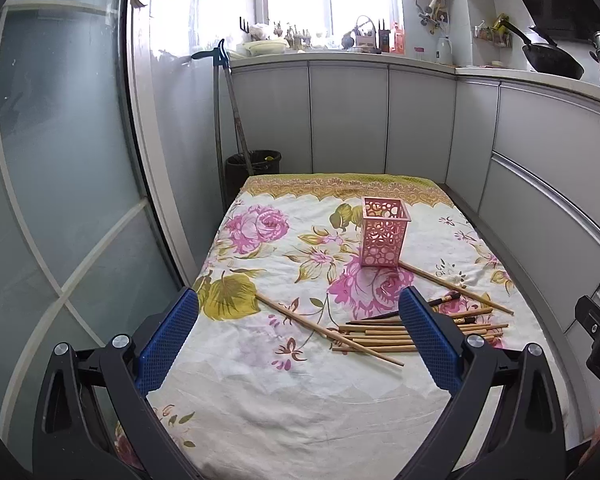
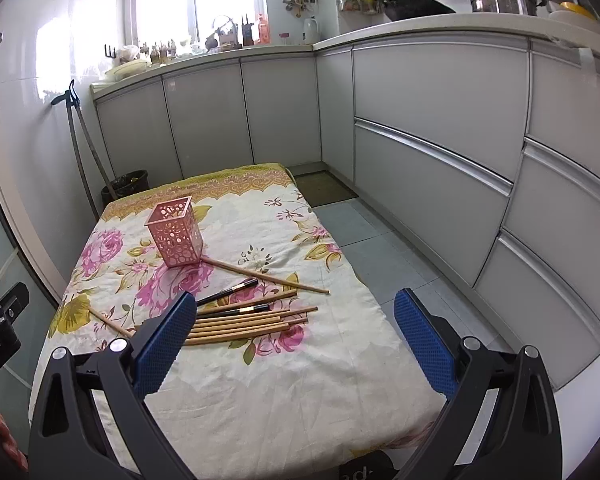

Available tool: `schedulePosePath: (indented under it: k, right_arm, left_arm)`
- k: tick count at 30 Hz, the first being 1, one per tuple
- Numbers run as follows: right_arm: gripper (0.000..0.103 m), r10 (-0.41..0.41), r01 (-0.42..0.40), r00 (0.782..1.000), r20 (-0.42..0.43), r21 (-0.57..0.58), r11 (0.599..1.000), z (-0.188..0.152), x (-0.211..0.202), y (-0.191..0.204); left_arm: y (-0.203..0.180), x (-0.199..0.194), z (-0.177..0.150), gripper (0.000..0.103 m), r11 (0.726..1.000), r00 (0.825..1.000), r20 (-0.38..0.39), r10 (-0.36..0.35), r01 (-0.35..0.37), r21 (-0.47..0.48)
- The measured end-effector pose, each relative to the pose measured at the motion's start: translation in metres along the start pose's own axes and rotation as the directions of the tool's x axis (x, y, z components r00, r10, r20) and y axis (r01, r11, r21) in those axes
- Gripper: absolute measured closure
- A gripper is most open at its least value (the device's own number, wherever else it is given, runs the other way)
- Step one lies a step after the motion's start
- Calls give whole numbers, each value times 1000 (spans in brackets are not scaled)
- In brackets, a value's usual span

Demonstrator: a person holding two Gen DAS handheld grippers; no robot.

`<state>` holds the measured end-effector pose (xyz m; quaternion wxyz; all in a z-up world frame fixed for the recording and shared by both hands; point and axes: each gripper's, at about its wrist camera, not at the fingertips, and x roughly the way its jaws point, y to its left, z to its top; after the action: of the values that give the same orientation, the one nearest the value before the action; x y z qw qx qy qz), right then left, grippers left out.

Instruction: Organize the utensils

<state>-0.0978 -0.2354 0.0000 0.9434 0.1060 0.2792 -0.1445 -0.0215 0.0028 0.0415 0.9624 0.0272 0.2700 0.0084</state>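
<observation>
Pale wooden chopsticks (image 1: 384,338), loosely bundled

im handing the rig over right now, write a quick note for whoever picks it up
Left gripper: open, empty, above the near end of the table.
Right gripper: open, empty, same.
Pink holder: upright mid-table on the floral cloth, looks empty.
Chopsticks: loose pile in front of the holder; one stray at its base, one angled off the pile's left.
Done: nothing in the holder yet.
Left: put all chopsticks in the holder.
</observation>
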Motion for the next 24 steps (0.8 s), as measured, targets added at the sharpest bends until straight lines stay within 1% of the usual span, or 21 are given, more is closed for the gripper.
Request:
schedulePosePath:
  k: [3,7,15,24]
  right_arm:
    - [7,-2,2,1000,7,-5,1000,-1,1,0]
    - [7,-13,13,1000,13,-21,1000,-2,2,2]
    - [7,-3,3,1000,-24,3,1000,-3,11,-4]
    - [7,2,-2,999,-47,15,1000,-6,18,-5]
  left_arm:
    - [1,4,0,7,1000,1000,-24,-17,17,-19]
    - [-2,7,0,7,1000,999,-36,-15,15,-15]
    - [-6,16,-2,7,1000,998,-61,-14,14,-6]
    - [-12,25,-8,7,1000,996,-90,-17,18,14]
